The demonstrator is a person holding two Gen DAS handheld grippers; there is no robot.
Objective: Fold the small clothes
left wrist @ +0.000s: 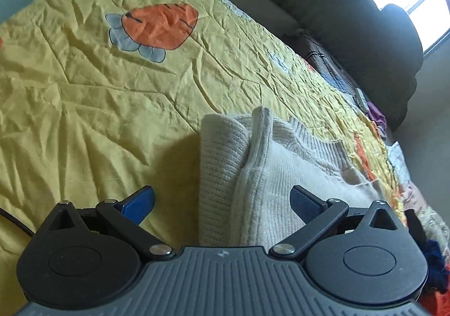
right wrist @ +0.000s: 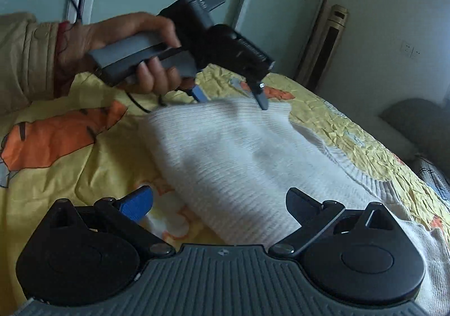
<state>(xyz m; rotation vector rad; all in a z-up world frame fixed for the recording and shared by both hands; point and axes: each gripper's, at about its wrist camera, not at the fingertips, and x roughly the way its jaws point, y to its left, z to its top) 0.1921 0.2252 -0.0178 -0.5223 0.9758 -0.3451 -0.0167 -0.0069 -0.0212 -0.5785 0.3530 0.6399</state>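
A cream knit sweater (left wrist: pixel 270 175) lies partly folded on a bed covered by a wrinkled yellow quilt (left wrist: pixel 84 96) printed with orange shapes. In the left wrist view, the left gripper (left wrist: pixel 222 200) has its blue-padded fingers spread wide, hovering over the sweater's folded edge and holding nothing. In the right wrist view, the right gripper (right wrist: pixel 219 203) is likewise spread apart above the sweater's near end. A hand (right wrist: pixel 118 46) holds the left gripper at the sweater's far edge.
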